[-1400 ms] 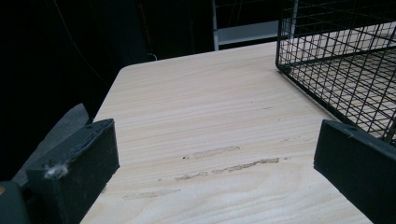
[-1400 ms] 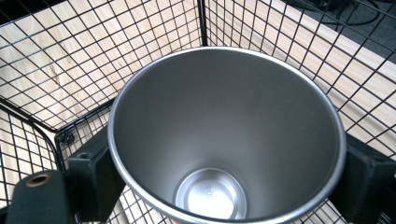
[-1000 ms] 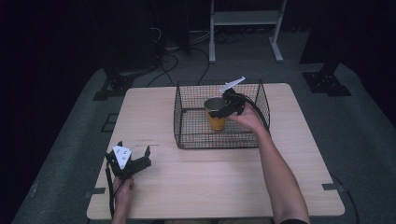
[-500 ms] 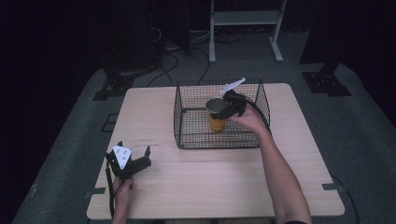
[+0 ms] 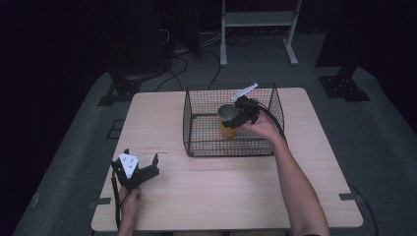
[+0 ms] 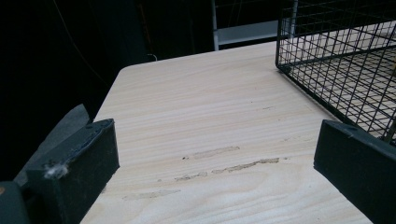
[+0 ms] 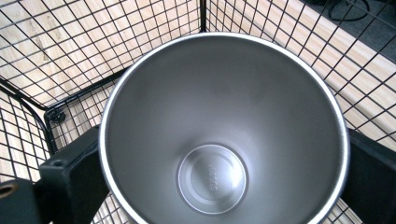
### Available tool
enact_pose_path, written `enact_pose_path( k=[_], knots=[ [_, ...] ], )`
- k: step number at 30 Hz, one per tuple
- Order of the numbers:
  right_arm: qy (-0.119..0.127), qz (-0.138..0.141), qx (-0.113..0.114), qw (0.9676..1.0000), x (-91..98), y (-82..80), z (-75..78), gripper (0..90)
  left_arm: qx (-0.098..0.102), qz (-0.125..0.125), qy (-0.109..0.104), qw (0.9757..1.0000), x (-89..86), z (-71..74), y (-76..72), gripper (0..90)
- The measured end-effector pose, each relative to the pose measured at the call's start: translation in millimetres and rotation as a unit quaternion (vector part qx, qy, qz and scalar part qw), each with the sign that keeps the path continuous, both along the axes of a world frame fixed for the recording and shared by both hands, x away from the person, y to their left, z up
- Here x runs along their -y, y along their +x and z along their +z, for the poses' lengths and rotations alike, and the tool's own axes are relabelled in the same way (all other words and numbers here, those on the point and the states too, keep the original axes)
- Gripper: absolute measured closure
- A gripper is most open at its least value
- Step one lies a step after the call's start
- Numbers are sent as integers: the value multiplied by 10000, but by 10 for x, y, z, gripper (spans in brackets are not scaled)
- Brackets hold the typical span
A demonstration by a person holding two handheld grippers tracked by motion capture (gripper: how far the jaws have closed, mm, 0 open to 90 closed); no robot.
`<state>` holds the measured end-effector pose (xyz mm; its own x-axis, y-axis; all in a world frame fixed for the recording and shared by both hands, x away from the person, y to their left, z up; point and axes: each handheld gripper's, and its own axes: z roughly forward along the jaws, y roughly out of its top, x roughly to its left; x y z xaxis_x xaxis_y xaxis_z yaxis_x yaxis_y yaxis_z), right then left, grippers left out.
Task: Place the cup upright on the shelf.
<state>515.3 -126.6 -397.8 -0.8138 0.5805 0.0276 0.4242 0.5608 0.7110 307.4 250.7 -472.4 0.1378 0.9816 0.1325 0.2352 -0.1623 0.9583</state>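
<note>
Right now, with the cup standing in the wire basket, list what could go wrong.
1. The right gripper has just been opening, and its fingers flank the cup closely; lifting off at a slant might catch the rim and tip it.
2. The cup is tall on a wire floor, so a nudge could topple it.
3. The wire basket has high walls; the withdrawing hand or its cable may snag them.

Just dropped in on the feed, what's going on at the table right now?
A person works at a wooden table with a gripper in each hand. The right gripper reaches into the black wire basket over an upright yellow tumbler with a steel inside. Its jaws have just been opening and now flank the cup's rim, apparently letting go. The left gripper rests open near the table's front left, holding nothing.
</note>
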Motion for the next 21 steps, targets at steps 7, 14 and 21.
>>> enact_pose_path(
  k=[7,14,21],
  knots=[
    [56,-42,72,9999,23,-24,51,12,6,-2,-2,10000,1,-1,0,0],
    [78,-52,112,9999,46,-36,75,12,2,3,8,10000,2,0,0,0],
    [182,-60,149,9997,48,-44,102,12,0,3,11,10000,3,0,0,0]
  ],
)
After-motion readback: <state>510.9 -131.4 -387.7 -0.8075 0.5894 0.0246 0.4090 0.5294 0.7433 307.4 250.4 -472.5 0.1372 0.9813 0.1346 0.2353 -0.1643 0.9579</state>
